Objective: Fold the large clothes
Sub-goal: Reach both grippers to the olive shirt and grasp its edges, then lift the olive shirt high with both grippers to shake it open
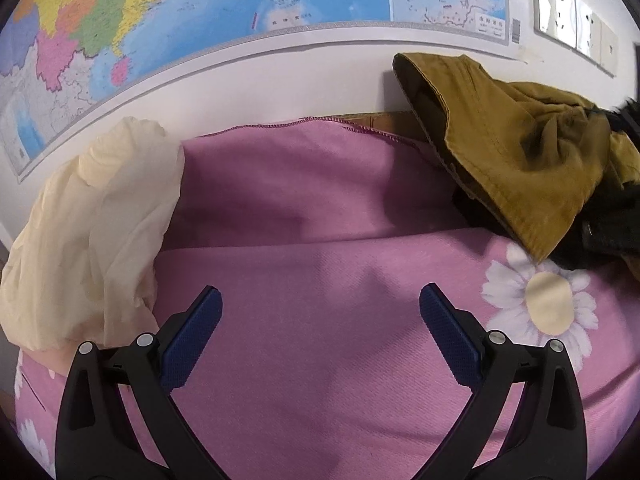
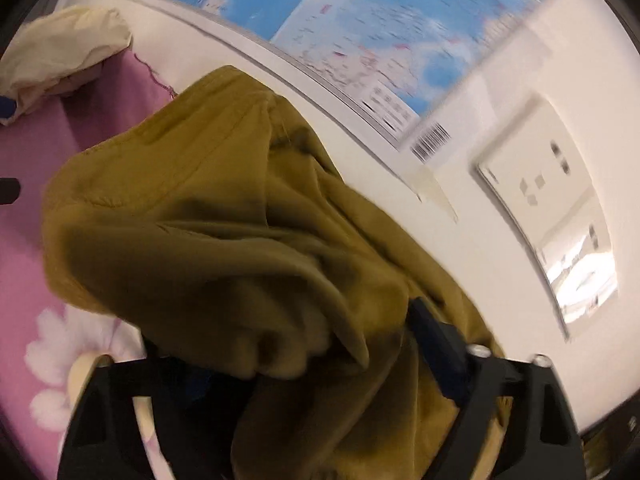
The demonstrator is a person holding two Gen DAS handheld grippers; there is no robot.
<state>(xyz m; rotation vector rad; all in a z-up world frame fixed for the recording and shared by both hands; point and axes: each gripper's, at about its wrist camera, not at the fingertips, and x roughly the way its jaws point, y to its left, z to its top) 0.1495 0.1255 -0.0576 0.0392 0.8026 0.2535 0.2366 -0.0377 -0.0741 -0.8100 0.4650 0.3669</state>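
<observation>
**Desk:** Where does the fold stand?

**Me:** Barely begun, as I read it. Largest first: the pink daisy-print sheet (image 1: 320, 320) covers the work surface under both my tools, below the wall map (image 1: 160, 20). The mustard-brown jacket (image 2: 224, 216) is a crumpled heap at the sheet's far right against the wall, with something black (image 1: 608, 224) under it. No flat panel, no crease laid. A cream garment (image 1: 92, 220) lies bunched at the far left, untouched. So spreading and every fold is left.

**Desk:** And your hands?

**Me:** My left gripper (image 1: 320, 332) points down at bare pink sheet, jaws spread wide, nothing between them, well apart from both garments. My right gripper (image 2: 320, 356) is tipped downward and rolled; the wall slants across its view. Jacket cloth is draped over its jaws and sits between them. The right finger (image 2: 436, 344) shows, the left one is buried. Whether the pads are pinching the cloth, I cannot tell; that view is blurred.
</observation>
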